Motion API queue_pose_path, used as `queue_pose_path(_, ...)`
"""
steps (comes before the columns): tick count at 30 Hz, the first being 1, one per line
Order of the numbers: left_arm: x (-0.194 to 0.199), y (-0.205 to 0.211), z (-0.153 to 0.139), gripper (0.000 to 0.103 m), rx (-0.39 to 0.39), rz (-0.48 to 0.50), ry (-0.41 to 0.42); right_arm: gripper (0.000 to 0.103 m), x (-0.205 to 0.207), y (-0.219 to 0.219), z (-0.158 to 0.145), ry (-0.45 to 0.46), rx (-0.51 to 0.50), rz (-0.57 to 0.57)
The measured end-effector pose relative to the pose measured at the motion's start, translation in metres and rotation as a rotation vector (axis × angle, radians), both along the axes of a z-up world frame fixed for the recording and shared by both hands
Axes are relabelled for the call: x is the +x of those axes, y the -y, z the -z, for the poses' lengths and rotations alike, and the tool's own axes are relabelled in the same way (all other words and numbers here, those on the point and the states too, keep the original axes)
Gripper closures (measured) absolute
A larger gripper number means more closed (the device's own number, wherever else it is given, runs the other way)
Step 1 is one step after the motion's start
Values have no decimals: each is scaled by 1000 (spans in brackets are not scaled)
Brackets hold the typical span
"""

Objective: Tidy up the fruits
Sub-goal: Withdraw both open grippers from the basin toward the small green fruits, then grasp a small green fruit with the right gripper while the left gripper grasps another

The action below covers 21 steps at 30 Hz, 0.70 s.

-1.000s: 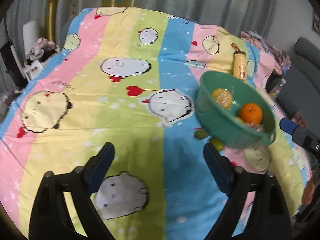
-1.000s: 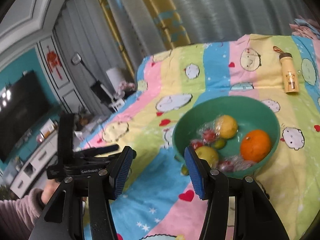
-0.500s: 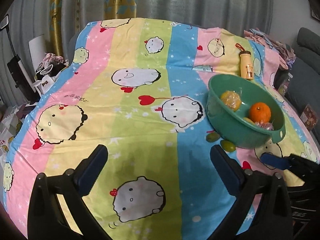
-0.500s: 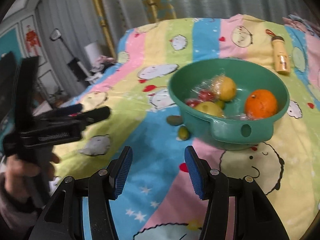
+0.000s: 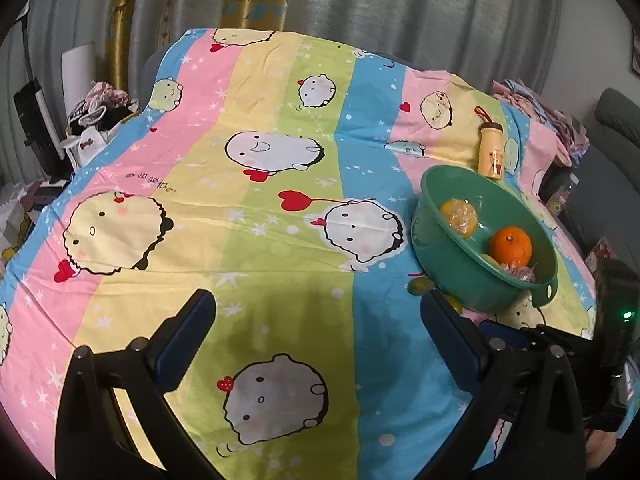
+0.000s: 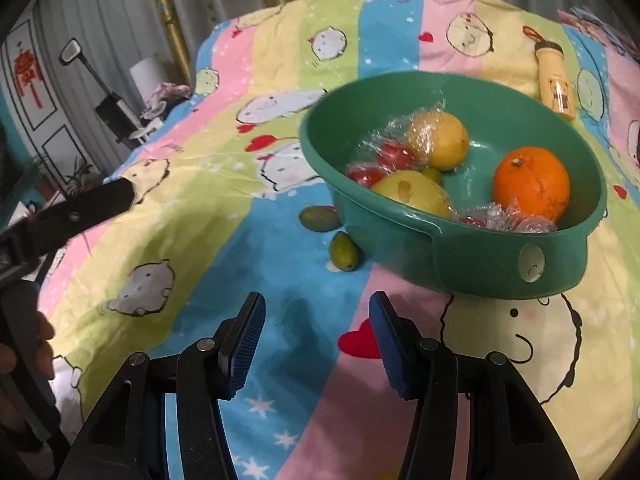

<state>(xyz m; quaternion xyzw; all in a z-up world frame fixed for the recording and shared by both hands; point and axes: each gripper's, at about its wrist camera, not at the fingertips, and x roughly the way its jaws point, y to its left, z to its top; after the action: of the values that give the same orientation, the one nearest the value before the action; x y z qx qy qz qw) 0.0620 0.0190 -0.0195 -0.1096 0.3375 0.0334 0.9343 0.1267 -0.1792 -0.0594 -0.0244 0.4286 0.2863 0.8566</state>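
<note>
- Striped cartoon-print cloth [image 6: 240, 240] covers the desk.
- Round green plastic basin [image 6: 500, 264] holds wrapped fruit; two small green oval fruits [image 6: 342, 251] lie outside, touching its wall.
- Right claw [image 6: 316, 332]: half-wide, empty, aimed toward them.
- Left claw [image 5: 316, 340]: fully wide, empty.

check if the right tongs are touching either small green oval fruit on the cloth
Apart. The right wrist view shows the right tongs open, with bare striped cloth between them and both small green oval fruits.

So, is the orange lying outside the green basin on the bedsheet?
No, the orange sits inside the green basin; only two small green fruits lie outside it.
</note>
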Motion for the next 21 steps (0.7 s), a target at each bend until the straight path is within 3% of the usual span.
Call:
queue_pose_path(4,1,-3,2,0,-23,-1,-8,48,10,-8,6,-11,-32,0)
queue_pose_path(9,2,-8,2,0,-41,-3,-7,48,22,-20,9,-27,1,0)
queue_pose_path(13,3,-14,5,0,-68,-7,-14,48,23,-33,7,1,-26,-15)
queue_pose_path(16,5,-17,7,0,-80,-9,-21,56,26,-35,8,-12,-26,0)
queue_pose_path(21,9,-20,10,0,-105,-8,-37,57,28,-41,10,-9,-44,-5)
